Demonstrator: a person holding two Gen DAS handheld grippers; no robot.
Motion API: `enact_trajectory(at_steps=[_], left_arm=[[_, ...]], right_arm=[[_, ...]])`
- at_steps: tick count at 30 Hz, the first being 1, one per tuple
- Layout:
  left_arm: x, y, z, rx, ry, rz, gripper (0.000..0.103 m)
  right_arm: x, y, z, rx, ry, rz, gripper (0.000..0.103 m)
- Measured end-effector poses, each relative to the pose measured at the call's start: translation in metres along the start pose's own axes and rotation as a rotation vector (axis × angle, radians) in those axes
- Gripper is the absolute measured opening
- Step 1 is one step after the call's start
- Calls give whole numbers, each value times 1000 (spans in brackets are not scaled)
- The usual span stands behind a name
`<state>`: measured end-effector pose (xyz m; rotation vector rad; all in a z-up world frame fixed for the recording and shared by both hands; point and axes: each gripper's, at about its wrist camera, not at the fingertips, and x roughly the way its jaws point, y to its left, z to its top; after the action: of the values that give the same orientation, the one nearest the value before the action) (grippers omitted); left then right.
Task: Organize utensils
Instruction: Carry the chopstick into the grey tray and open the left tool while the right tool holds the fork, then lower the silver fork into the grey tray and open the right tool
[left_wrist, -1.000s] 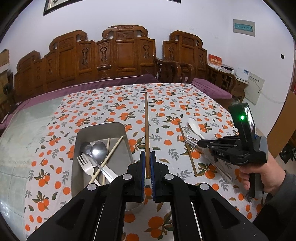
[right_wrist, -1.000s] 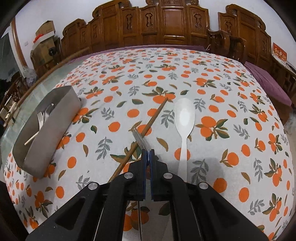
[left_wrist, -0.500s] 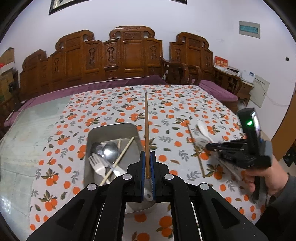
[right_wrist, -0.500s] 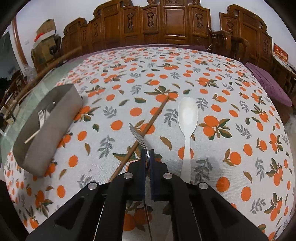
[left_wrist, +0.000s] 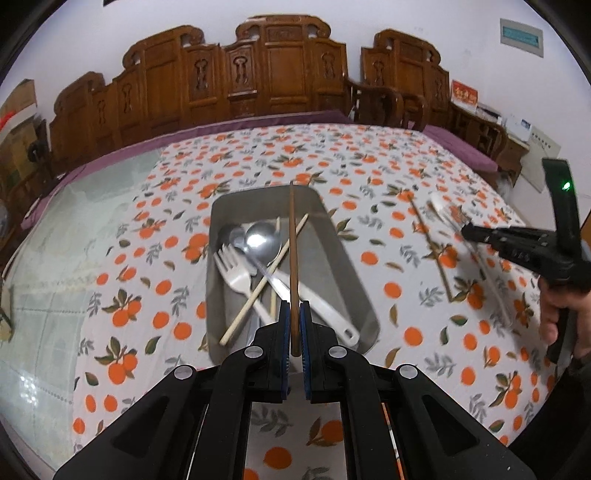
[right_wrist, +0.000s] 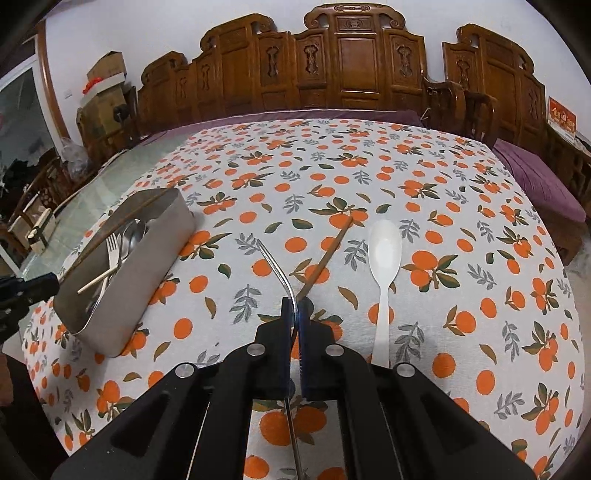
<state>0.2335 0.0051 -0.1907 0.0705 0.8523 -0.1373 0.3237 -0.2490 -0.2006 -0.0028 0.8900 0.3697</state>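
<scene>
Metal fork (right_wrist: 275, 266), handle hidden below jaws

even indoor light, soft shadows; glare on the metal spoon (left_wrist: 263, 239); fisheye bends edges; right side motion-blurred.

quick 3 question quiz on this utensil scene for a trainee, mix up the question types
1. True or false: the left tool is shut on a dark brown chopstick above the metal tray.
2. What does the right tool hold? A) white spoon B) metal fork C) chopstick
3. Fill in: on the tablecloth, the white spoon lies to the ___ of the loose brown chopstick in the right wrist view.

Key: 1 true; 2 B, the metal fork; 3 right.
</scene>
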Motion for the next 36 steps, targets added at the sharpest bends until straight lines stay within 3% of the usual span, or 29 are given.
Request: enact_trajectory(at_steps=[7,21,23,25,32,36], left_arm=[[3,16,-7,-19,40,3,5],[16,16,0,-28,37,17,5],[17,18,0,-36,44,20,8],[14,21,1,-46,33,17,30],[-2,34,9,-74,-16,19,34],[-11,41,12,-75,-45,43,42]], right_arm=[[0,5,0,-10,1,-1,4],[-8,13,-1,-20,-17,24,4],[-12,16,0,-22,-24,33,4],[-19,21,2,-23,-36,48,4],[-37,49,14,-65,-69,81,4],[-41,71,22,-91,-86,96,4]])
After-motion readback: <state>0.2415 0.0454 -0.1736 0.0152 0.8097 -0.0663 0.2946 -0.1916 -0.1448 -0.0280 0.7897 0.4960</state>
